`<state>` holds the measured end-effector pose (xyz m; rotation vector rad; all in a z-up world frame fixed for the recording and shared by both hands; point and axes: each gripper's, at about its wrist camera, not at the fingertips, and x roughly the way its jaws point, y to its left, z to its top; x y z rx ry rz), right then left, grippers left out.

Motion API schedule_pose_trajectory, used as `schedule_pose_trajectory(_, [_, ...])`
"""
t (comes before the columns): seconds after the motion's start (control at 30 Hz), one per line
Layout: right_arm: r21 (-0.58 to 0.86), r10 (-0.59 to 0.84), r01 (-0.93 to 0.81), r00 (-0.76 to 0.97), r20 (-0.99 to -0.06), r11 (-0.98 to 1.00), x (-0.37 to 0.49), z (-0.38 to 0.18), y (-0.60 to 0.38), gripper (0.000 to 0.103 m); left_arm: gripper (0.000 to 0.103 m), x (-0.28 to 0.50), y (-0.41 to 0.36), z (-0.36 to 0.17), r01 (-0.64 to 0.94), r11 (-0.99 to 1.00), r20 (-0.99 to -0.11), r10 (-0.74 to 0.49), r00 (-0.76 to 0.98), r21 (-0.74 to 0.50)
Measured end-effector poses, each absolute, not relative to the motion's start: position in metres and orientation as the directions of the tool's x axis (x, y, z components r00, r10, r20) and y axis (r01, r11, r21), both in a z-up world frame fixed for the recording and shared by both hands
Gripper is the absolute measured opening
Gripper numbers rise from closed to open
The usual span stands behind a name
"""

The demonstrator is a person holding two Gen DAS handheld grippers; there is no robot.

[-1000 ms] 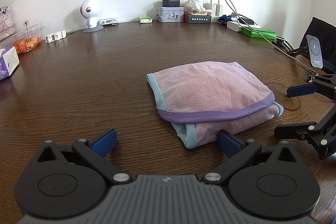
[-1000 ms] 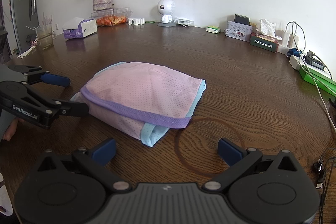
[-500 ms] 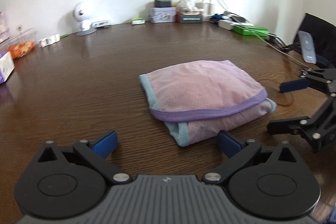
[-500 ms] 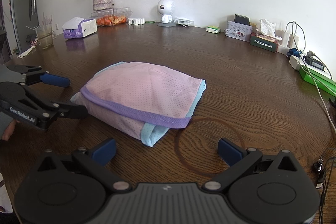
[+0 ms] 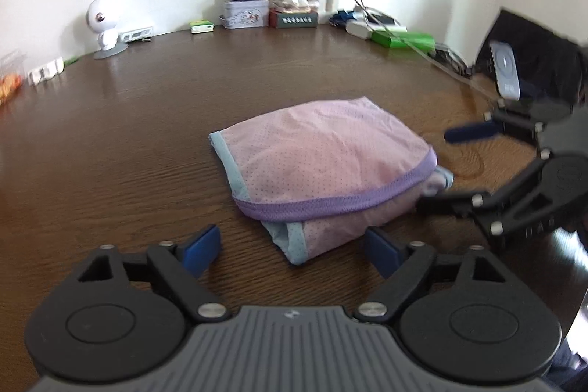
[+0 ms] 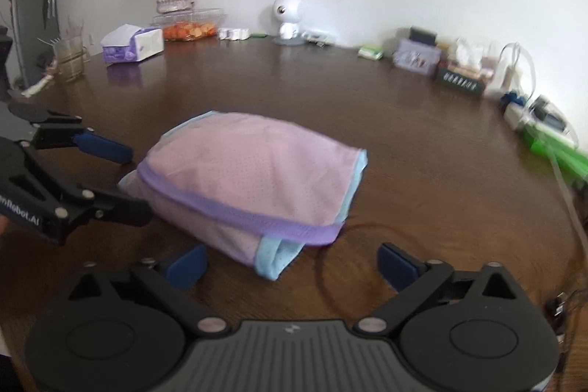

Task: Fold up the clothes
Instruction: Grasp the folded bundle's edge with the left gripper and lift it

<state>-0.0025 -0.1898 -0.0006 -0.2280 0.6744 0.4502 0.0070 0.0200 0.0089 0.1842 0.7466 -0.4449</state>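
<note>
The left black two-finger tool with blue pads is spread wide, holding nothing. The right black two-finger tool with blue pads is likewise spread wide and empty, both held low and level.

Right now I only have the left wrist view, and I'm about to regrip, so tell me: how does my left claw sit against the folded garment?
Observer: In the right wrist view your left claw is open at one end of the pink garment, one finger on each side of that end's corner.
Operator: Is it touching the cloth?
Observer: The lower finger has its tip right at the garment's edge, but I cannot confirm contact.
Operator: Is anything off to that side?
Observer: A tissue box and a glass stand far back on the table, apart from the claw.
</note>
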Motion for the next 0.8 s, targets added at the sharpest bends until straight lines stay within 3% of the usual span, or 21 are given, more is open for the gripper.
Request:
schedule_pose_trajectory(0.07, [-0.076,0.337,-0.496,0.686,-0.645,0.865,-0.001,0.002,-0.185,0.079,0.057,0.011,0.022,0.012,0.462,0.887,-0.693,-0.329,0.641,0.007])
schedule_pose_trajectory(0.13, [-0.033,0.374,-0.519,0.658,-0.654,0.854,0.006,0.004,-0.183,0.068,0.015,0.02,0.024,0.014,0.467,0.884,-0.694,-0.335,0.637,0.002])
schedule_pose_trajectory(0.17, [-0.008,0.385,-0.518,0.648,-0.657,0.856,0.01,0.005,-0.184,0.056,0.011,0.027,0.025,0.014,0.481,0.877,-0.695,-0.348,0.628,-0.005])
schedule_pose_trajectory(0.2, [0.011,0.387,-0.505,0.647,-0.657,0.863,0.016,0.006,-0.184,0.037,0.011,0.037,0.027,0.014,0.498,0.867,-0.696,-0.37,0.615,-0.021])
schedule_pose_trajectory(0.27, [0.028,0.366,-0.461,0.665,-0.65,0.887,0.028,0.007,-0.186,0.014,0.009,0.063,0.026,0.015,0.518,0.854,-0.703,-0.394,0.592,-0.042])
schedule_pose_trajectory(0.3, [0.043,0.357,-0.437,0.671,-0.65,0.899,0.036,0.007,-0.188,0.01,0.008,0.079,0.024,0.016,0.52,0.853,-0.706,-0.396,0.587,-0.046])
schedule_pose_trajectory(0.43, [0.111,0.346,-0.369,0.666,-0.661,0.923,0.079,0.009,-0.197,0.005,0.006,0.146,0.005,0.018,0.525,0.85,-0.719,-0.393,0.573,-0.046])
schedule_pose_trajectory(0.8, [0.075,0.25,-0.282,0.657,-0.711,0.956,0.274,0.016,-0.227,0.004,0.005,0.329,-0.038,0.012,0.499,0.863,-0.736,-0.387,0.556,-0.077])
